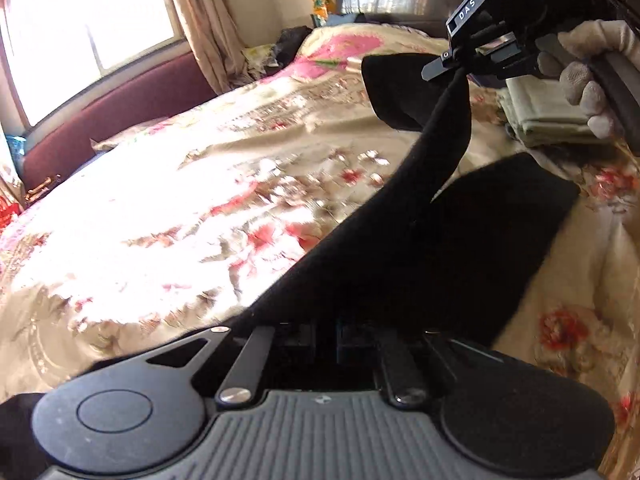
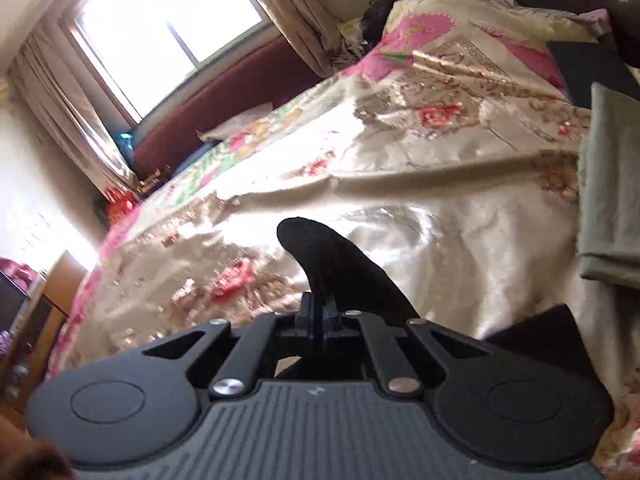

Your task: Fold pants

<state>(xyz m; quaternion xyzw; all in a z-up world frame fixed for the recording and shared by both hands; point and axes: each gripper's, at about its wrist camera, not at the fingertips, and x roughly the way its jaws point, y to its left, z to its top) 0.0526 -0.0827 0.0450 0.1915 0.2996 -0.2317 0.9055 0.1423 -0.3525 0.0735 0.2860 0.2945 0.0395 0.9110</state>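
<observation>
Both my grippers are clamped on the soft black knit pants (image 1: 400,248), lifted off the glossy cream bedspread with red and pink flowers (image 1: 168,184) so the cloth hangs free and can be laid over itself.

My right gripper (image 1: 456,65), held by my white-gloved hand (image 1: 588,76), has its jaws pressed together on one corner; in its own view a rounded black flap (image 2: 316,256) sticks up past the right gripper (image 2: 318,320). High grip there keeps that end taut, fabric drawn into a narrow twisted band below it.

My left gripper (image 1: 328,332) pinches the near edge of the same garment, jaws nearly closed, pads buried in black cloth. Pants stretch between the two grips, lower part sagging onto the bed.

Fabric is matte, fuzzy, limp, no stiffness; will slump once released. Bedspread is satiny, wrinkled, slippery-looking.

Folded pale green cloth stack (image 1: 548,112) sits beyond on the bed, likely finished pieces. Fold itself looks only begun.
</observation>
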